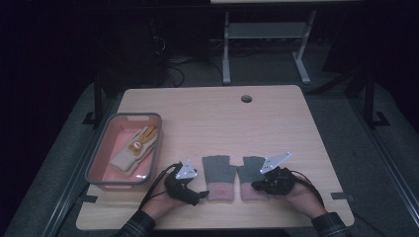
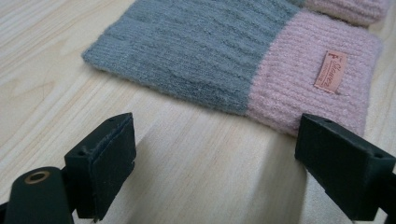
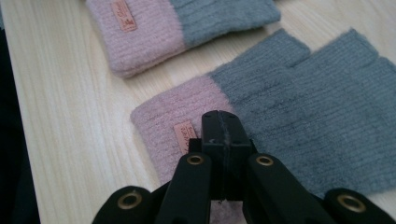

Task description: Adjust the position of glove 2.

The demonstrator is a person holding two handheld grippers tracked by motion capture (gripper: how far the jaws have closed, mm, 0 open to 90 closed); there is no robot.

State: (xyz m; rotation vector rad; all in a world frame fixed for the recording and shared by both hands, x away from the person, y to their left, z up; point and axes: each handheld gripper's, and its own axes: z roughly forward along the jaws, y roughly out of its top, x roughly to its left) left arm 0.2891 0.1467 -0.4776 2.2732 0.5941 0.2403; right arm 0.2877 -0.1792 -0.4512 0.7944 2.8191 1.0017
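Two grey fingerless gloves with pink cuffs lie side by side near the table's front edge, the left glove (image 1: pixel 220 175) and the right glove (image 1: pixel 253 174). My left gripper (image 1: pixel 199 195) rests on the table just left of the left glove's cuff. In the left gripper view it (image 2: pixel 215 140) stands wide open, with bare wood between the jaws and that glove (image 2: pixel 210 56) just ahead. My right gripper (image 1: pixel 258 186) sits over the right glove's cuff. In the right gripper view it (image 3: pixel 221 128) is shut above the pink cuff (image 3: pixel 168 116), with no fabric visible between the jaws.
A grey-rimmed pink bin (image 1: pixel 99 153) stands at the table's left and holds a yellow and white glove (image 1: pixel 134 148). A cable hole (image 1: pixel 246 98) sits near the far edge. Beyond the table stands another desk's frame (image 1: pixel 226 49).
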